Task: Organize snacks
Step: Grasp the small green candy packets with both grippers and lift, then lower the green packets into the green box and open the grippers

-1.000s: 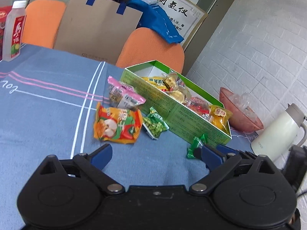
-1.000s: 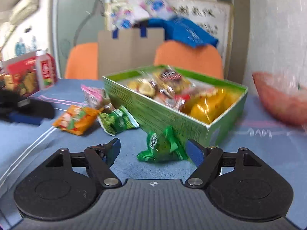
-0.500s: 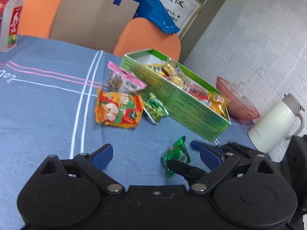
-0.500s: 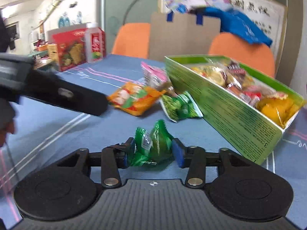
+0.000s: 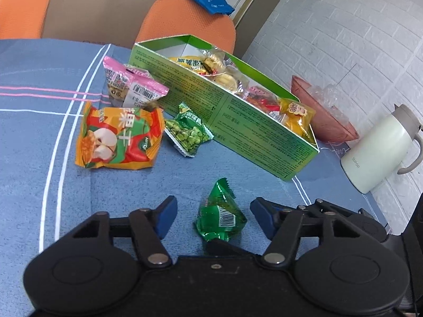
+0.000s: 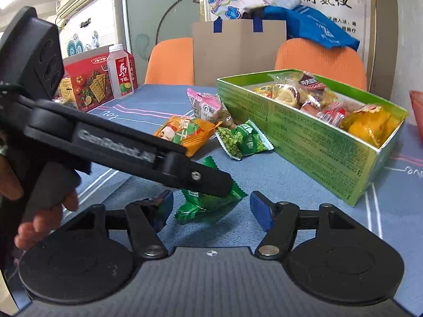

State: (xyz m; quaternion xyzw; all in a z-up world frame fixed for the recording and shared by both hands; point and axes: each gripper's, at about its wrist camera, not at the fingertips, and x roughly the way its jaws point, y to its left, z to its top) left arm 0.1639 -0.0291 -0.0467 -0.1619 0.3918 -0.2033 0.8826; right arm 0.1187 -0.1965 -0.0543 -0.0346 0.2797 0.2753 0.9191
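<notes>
A small green candy packet (image 5: 220, 218) lies on the blue tablecloth (image 5: 31, 137), in the gap between the blue pads of both tools. The left gripper (image 5: 212, 218) stands wide open around it, neither pad touching the wrapper. The right gripper (image 6: 210, 207) is spread just as wide, and nothing is held between its pads; in the right wrist view one black finger of the left gripper crosses over the packet, so whether it presses on the wrapper is hard to tell. Beyond the packet sits the open green box (image 5: 264, 134), already filled with wrapped snacks. Beside its long wall lie a green pea packet (image 5: 187, 132), an orange dried-fruit packet (image 5: 119, 137) and a pink packet (image 5: 132, 85). A white thermos jug (image 5: 380, 148) stands well apart at the table's right edge.
</notes>
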